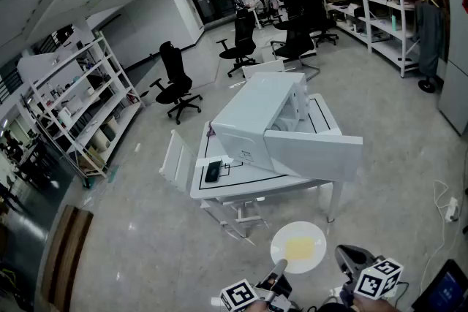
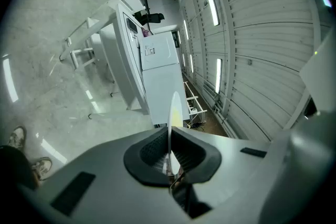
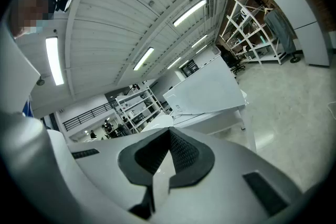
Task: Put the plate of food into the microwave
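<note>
Pinching plate (image 1: 316,234) rim, left hand-held gripper (image 1: 278,272) pointing toward microwave (image 1: 256,113).

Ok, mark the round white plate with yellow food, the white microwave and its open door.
Round white plate (image 1: 317,236): head view, bare rim right of the food.
White microwave (image 1: 257,113): head view, top panel.
Open microwave door (image 1: 314,156): head view, middle of the panel.

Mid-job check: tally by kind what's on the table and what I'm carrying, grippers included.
microwave: 1
table: 1
dark phone-like device: 1
plate of food: 1
grippers: 2 (left gripper shut on the plate, right gripper empty)
Total: 6
</note>
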A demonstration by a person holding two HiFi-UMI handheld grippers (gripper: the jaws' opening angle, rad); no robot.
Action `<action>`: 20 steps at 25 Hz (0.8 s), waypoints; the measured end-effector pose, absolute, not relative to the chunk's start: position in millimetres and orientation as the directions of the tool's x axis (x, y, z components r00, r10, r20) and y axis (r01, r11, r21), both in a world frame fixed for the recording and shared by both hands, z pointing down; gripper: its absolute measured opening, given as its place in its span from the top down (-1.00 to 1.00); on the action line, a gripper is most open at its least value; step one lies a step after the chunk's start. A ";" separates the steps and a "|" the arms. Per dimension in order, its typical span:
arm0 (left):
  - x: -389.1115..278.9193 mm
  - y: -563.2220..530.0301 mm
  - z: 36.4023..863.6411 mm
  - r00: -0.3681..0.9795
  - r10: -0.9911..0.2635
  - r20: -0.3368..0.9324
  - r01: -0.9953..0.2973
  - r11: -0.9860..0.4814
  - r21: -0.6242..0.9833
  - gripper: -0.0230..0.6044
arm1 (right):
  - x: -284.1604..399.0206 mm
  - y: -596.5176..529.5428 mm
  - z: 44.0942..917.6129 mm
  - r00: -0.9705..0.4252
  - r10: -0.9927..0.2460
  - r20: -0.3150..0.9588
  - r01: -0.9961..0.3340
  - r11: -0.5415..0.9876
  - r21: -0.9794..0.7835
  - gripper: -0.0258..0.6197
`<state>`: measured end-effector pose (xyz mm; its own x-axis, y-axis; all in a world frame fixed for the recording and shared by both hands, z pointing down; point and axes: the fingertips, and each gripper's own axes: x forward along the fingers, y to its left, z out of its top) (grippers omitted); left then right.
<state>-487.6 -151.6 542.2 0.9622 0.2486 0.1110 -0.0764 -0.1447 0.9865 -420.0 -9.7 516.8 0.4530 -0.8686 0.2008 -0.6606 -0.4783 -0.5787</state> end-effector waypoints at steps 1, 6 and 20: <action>-487.0 -153.7 545.1 0.960 0.252 0.119 -0.078 -0.170 0.982 0.88 | -419.3 -10.0 517.5 0.454 -0.868 0.201 -0.660 -0.479 -0.579 0.92; -483.9 -152.7 545.4 0.959 0.260 0.110 -0.069 -0.164 0.984 0.88 | -418.3 -10.7 517.5 0.462 -0.864 0.202 -0.655 -0.486 -0.579 0.92; -478.1 -143.3 548.3 0.950 0.292 0.112 -0.067 -0.162 0.985 0.88 | -415.8 3.0 518.2 0.508 -0.839 0.197 -0.634 -0.518 -0.574 0.92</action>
<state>-478.1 -143.3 548.3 0.9500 0.2915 0.1123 -0.0667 -0.1619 0.9845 -415.8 3.0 518.2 0.5076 -0.8389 0.1966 -0.6344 -0.5183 -0.5736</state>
